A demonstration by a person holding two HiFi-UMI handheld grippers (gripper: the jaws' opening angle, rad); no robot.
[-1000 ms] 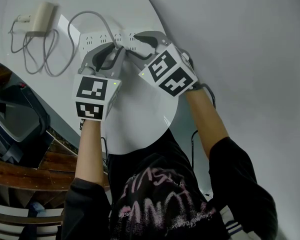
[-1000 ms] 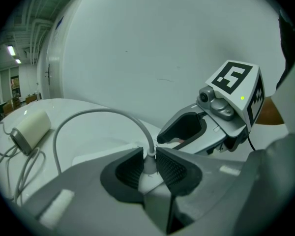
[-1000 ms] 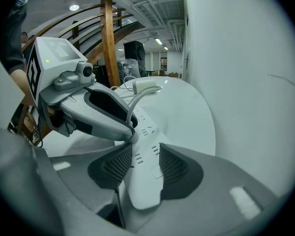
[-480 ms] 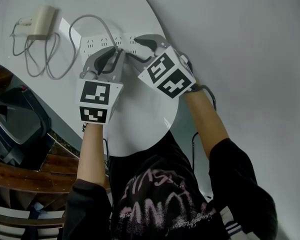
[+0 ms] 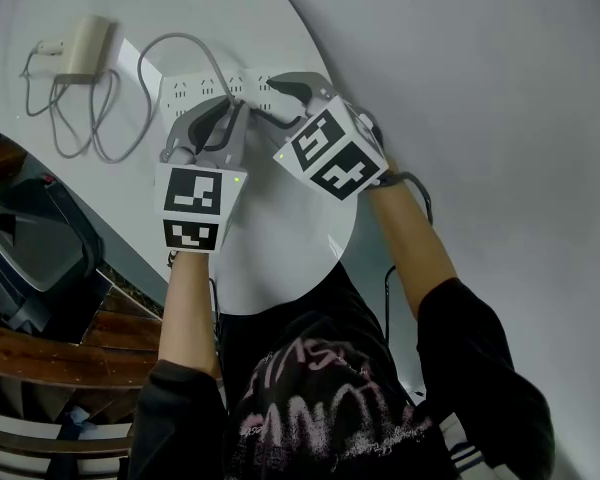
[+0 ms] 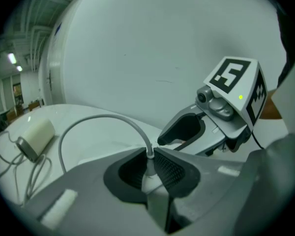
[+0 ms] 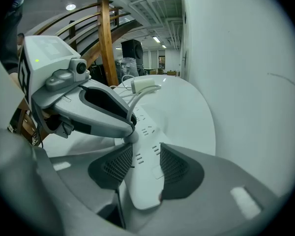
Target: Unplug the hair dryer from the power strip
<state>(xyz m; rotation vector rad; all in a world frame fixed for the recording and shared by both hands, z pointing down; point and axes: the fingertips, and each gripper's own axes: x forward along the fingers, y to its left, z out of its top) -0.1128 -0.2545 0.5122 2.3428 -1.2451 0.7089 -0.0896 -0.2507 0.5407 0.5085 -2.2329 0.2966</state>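
Plug (image 6: 148,177) is pinched tight by the fingers of the left gripper (image 6: 148,157) and looks seated in the power strip (image 7: 143,181), with the grey cord (image 6: 88,123) looped off toward the beige dryer (image 5: 85,40), parked past the strip's far end. The strip's near end is clamped across its width by the right gripper (image 7: 142,156). The strip is laid long-ways flat on the bench (image 5: 280,238) and the plug is stood square to it, so a straight pull off the strip's face is probably needed.

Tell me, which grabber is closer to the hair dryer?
Left. The left gripper, shut on the plug, is across the cord from the hair dryer; the right gripper holds the power strip farther off.
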